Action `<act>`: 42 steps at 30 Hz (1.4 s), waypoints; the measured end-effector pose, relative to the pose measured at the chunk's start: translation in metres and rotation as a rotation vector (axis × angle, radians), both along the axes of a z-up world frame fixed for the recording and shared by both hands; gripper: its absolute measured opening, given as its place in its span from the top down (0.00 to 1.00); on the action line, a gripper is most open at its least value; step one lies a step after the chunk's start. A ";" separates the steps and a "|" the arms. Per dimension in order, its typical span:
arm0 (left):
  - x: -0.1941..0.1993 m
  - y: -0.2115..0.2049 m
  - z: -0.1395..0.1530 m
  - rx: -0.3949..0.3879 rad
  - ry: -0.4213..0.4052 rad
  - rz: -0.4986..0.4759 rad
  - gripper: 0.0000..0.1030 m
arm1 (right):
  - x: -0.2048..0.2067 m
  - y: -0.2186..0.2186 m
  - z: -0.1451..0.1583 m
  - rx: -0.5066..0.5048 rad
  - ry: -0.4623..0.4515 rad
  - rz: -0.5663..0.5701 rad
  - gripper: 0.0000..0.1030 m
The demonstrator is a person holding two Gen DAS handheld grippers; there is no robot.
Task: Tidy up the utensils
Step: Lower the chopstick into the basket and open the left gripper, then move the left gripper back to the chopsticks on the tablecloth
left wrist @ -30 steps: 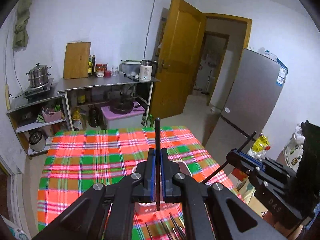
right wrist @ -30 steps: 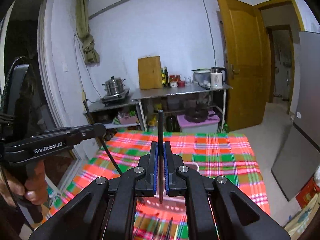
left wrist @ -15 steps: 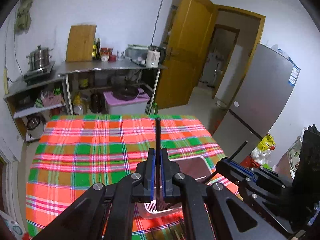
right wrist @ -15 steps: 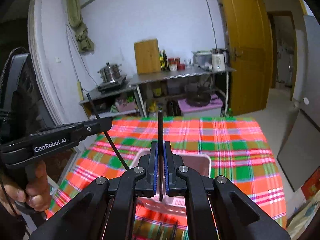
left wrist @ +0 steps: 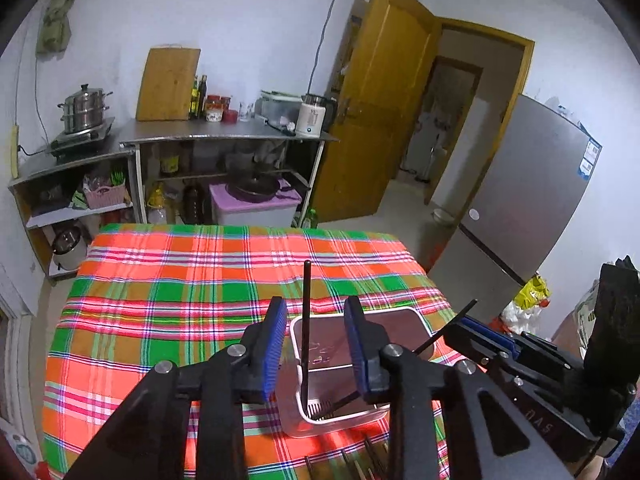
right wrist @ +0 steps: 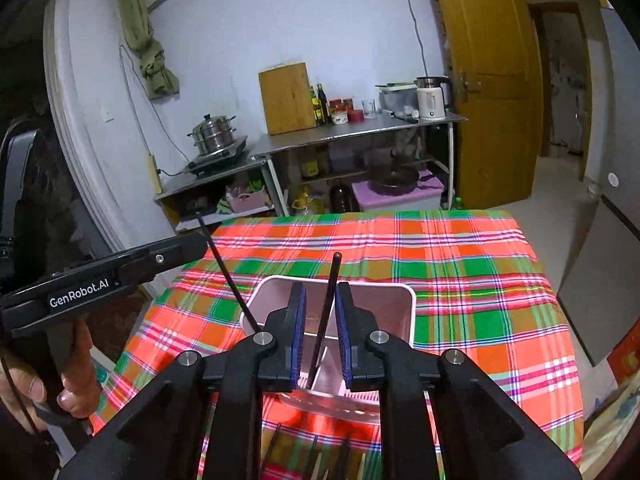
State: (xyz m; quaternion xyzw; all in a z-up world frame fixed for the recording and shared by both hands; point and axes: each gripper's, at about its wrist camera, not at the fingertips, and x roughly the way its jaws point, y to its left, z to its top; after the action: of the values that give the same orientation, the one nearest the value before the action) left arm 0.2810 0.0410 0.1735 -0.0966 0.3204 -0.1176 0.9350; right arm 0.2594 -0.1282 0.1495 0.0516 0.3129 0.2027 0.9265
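Note:
A white-rimmed pink holder (left wrist: pixel 360 364) stands on the plaid table; it also shows in the right wrist view (right wrist: pixel 336 316). My left gripper (left wrist: pixel 316 340) is open above it, and a black chopstick (left wrist: pixel 305 332) stands free between its pads, its tip in the holder. My right gripper (right wrist: pixel 320 328) is open too, with a second black chopstick (right wrist: pixel 326 316) leaning loose between its pads into the holder. Several more chopsticks (right wrist: pixel 316 460) lie on the cloth in front of the holder.
The table has a red, green and orange plaid cloth (left wrist: pixel 180 300). Behind it are steel shelves (left wrist: pixel 224 136) with pots and bottles, a wooden door (left wrist: pixel 380 100) and a grey fridge (left wrist: pixel 520 208) at the right.
Both grippers have opened and let go of their chopsticks, which now stand in the holder. Both grippers have tipped down toward the holder.

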 end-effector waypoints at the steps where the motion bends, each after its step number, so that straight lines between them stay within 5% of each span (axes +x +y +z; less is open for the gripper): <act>1: -0.005 0.001 0.002 0.000 -0.010 0.004 0.71 | -0.003 -0.001 0.002 -0.001 -0.007 -0.004 0.85; 11: -0.069 0.004 0.001 0.006 -0.074 0.019 0.71 | -0.052 -0.012 0.008 0.006 -0.064 -0.003 0.83; 28: -0.200 -0.012 -0.065 0.037 -0.068 -0.011 0.71 | -0.148 -0.039 -0.032 -0.013 -0.055 -0.021 0.83; 42: -0.234 -0.025 -0.109 0.040 0.007 -0.028 0.71 | -0.190 -0.050 -0.082 -0.012 0.036 -0.033 0.83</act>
State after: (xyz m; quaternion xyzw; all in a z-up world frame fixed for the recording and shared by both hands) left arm 0.0470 0.0163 0.0648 -0.0739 0.3273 -0.1239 0.9339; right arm 0.0696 -0.1785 0.0674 0.0549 0.3301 0.1846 0.9241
